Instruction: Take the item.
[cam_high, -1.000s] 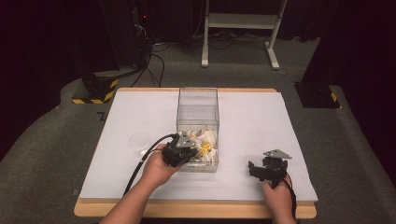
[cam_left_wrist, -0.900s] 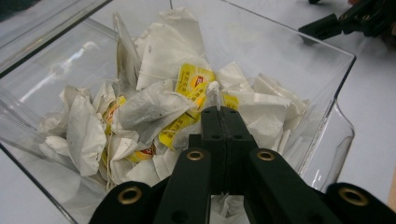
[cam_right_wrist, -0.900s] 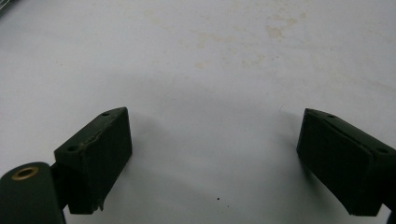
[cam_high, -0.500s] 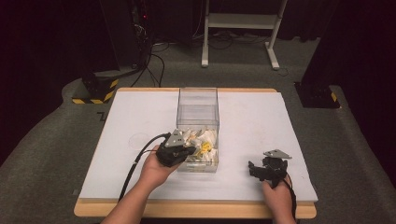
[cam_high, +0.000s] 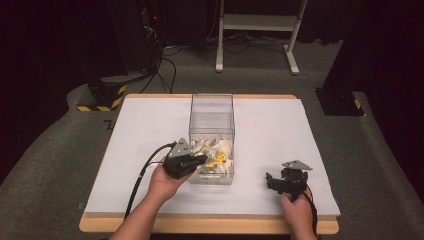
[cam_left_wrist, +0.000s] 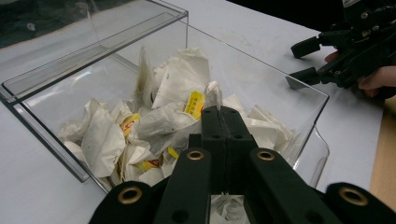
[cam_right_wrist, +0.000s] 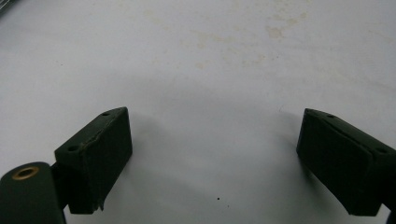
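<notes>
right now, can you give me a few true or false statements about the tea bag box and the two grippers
1. The left gripper has its jaws shut. True.
2. The clear plastic box holds crumpled tea bags with yellow tags. True.
3. The right gripper is clamped on a tea bag. False: its jaws stand wide apart over the bare white table, nothing between them.
4. The box has a lid on it. False: its top is open.
5. The left gripper is at the near end of the box, by the tea bags. True.
6. The right gripper is inside the box. False: in the high view it sits on the table to the right of the box.
</notes>
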